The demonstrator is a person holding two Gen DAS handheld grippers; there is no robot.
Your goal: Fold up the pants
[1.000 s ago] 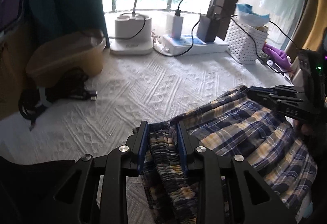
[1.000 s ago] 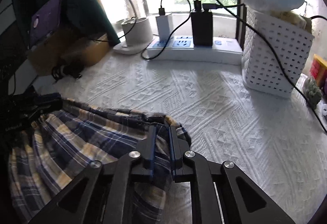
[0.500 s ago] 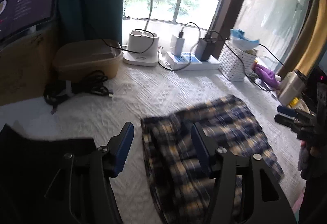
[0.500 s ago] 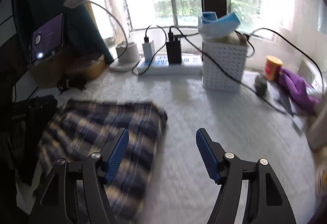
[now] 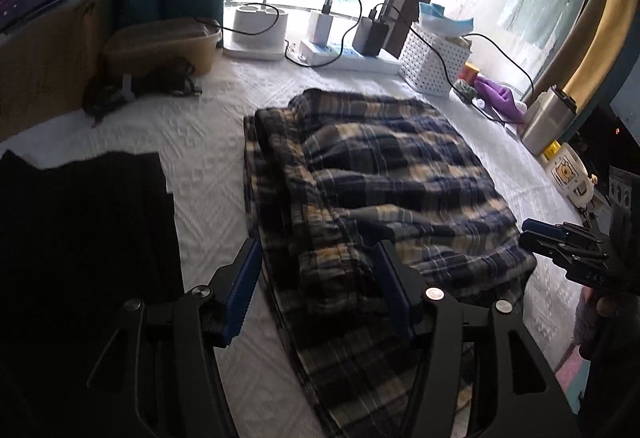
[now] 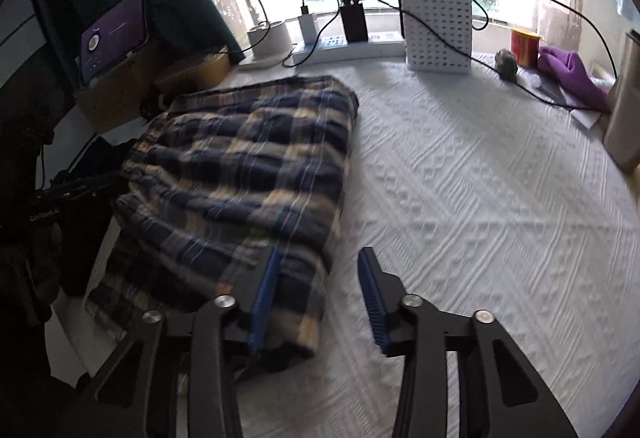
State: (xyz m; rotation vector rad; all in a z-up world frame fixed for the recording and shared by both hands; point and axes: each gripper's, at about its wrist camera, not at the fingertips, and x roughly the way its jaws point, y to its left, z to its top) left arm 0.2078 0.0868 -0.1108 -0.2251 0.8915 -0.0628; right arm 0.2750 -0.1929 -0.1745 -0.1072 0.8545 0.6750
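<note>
Pants (image 5: 384, 174) folded on white cloth (image 6: 480, 178); bare cloth to right. Left gripper (image 5: 318, 278), right gripper (image 6: 318, 278) jaws spread, holding nothing.

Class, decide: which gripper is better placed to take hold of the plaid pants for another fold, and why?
Probably the left gripper: it opens directly above the pants, while the right gripper sits partly over bare bedspread.

We see a counter (image 6: 480, 174) under a white textured cloth. On it lie the folded plaid pants (image 6: 248, 158), a dark garment (image 5: 80, 230), a white perforated basket (image 6: 438, 32), a power strip (image 6: 352, 46) and a purple cloth (image 6: 572, 74).
</note>
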